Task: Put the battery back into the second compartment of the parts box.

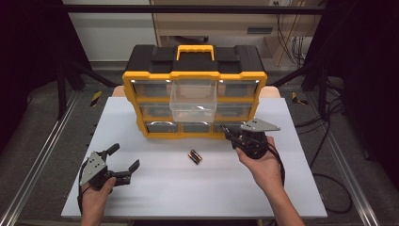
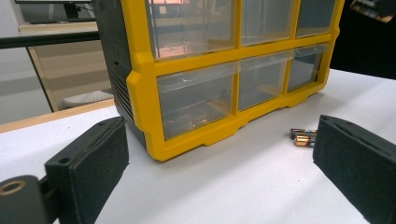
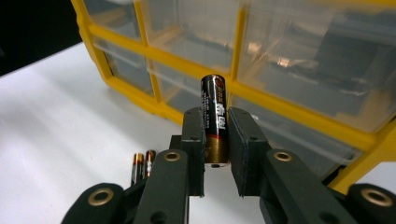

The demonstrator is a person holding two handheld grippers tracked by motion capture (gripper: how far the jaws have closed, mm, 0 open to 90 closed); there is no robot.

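Right gripper [image 3: 216,154] clamped on one battery [image 3: 215,119], held upright between its pads, up off the table [image 1: 155,197] just in front of the yellow drawer organizer [image 1: 194,75], lower right corner. Two more batteries [image 1: 195,157] lie side by side on the table, centre, near the organizer. Left gripper [image 1: 123,162] sits low at near left, jaws wide apart, nothing between them.
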